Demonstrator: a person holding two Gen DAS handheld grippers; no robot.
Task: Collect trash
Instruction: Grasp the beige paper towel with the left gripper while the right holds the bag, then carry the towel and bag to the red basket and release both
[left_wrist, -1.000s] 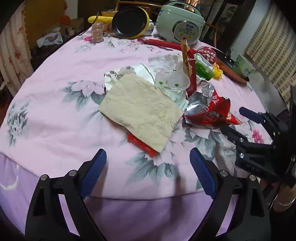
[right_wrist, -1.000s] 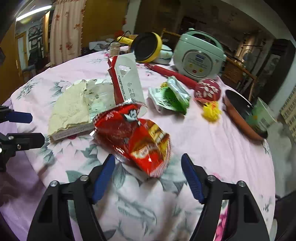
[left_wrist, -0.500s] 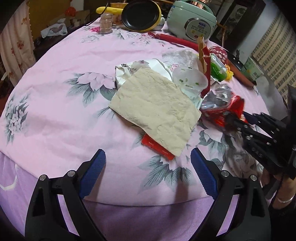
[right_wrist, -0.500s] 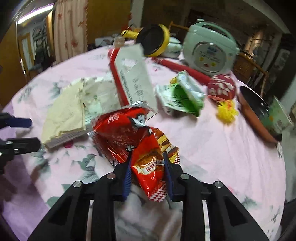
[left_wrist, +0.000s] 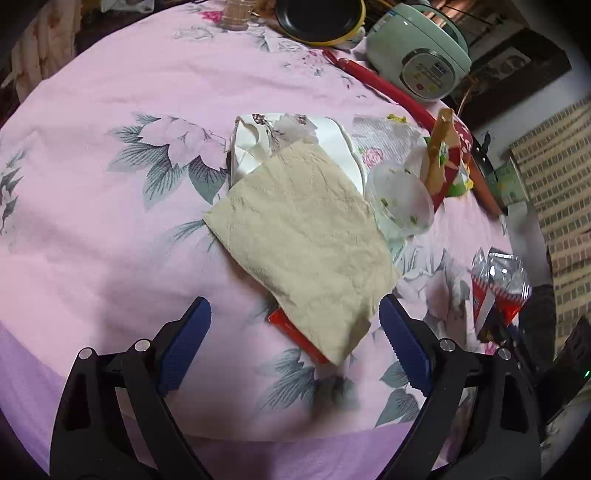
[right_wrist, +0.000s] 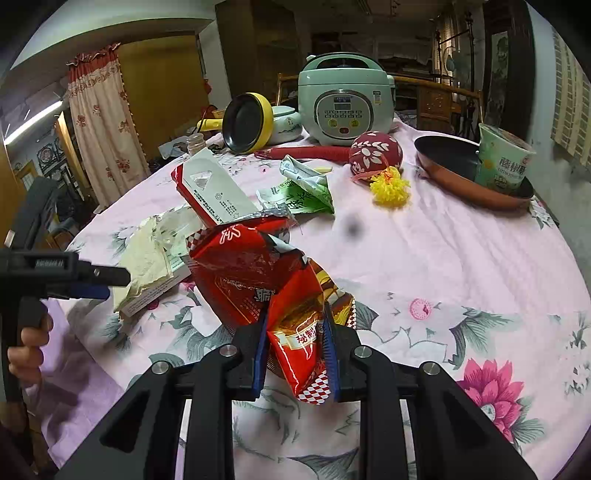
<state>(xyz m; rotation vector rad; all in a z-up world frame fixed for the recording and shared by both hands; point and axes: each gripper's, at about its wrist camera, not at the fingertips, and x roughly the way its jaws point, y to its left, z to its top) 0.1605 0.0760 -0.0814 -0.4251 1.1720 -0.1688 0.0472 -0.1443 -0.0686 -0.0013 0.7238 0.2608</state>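
My right gripper (right_wrist: 295, 350) is shut on a red snack bag (right_wrist: 258, 273) and holds it lifted over the table's near edge; the bag also shows in the left wrist view (left_wrist: 498, 288) at the right. My left gripper (left_wrist: 295, 347) is open and empty, just short of a beige paper napkin (left_wrist: 306, 247) that lies over a red packet (left_wrist: 291, 328). Beyond the napkin lie white crumpled paper (left_wrist: 258, 140), a clear plastic cup (left_wrist: 402, 199) on its side, a red-and-white carton (right_wrist: 214, 192) and a green wrapper (right_wrist: 303, 192).
The round table has a pink floral cloth (right_wrist: 443, 258). At the back stand a green rice cooker (right_wrist: 347, 103), a yellow pan (right_wrist: 247, 122), a red ball with a yellow tassel (right_wrist: 376, 155) and a brown pan (right_wrist: 461, 173) holding a paper cup (right_wrist: 502, 158).
My right gripper closed on the red snack bag and lifted it off the cloth toward the table's edge. My left gripper moved closer to the beige napkin, still open.
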